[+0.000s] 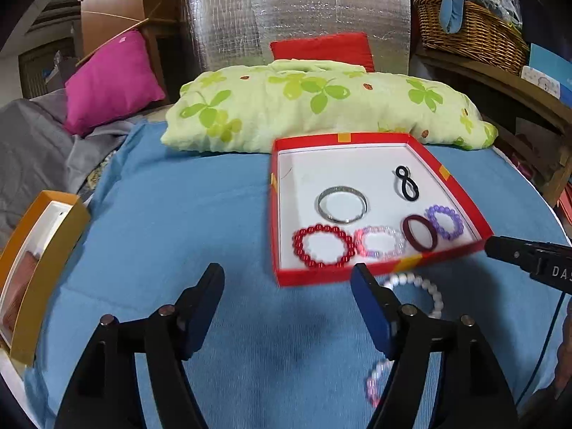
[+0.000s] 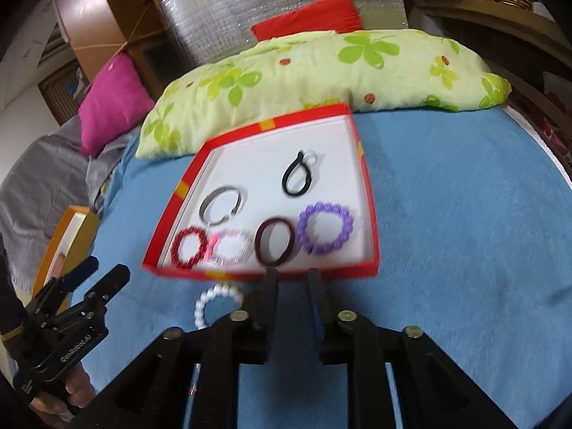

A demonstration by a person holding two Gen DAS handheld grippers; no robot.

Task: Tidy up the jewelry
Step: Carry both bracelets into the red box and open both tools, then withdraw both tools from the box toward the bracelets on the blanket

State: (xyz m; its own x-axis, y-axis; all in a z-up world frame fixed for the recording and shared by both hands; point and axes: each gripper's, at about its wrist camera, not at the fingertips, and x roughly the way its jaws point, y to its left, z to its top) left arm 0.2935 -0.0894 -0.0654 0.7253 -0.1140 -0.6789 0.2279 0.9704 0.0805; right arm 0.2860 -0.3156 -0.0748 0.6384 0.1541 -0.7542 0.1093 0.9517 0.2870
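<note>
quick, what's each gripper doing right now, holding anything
left gripper: open, holding nothing
right gripper: slightly open, holding nothing

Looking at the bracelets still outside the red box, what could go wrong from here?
1. The white bead bracelet lies right against the red box's near wall, so a grab there may shove the box.
2. The pink bead bracelet sits partly hidden beneath the left hand-held gripper and could be missed or pressed.
3. The front row of the box is crowded, so a dropped bracelet may land on the others.
</note>
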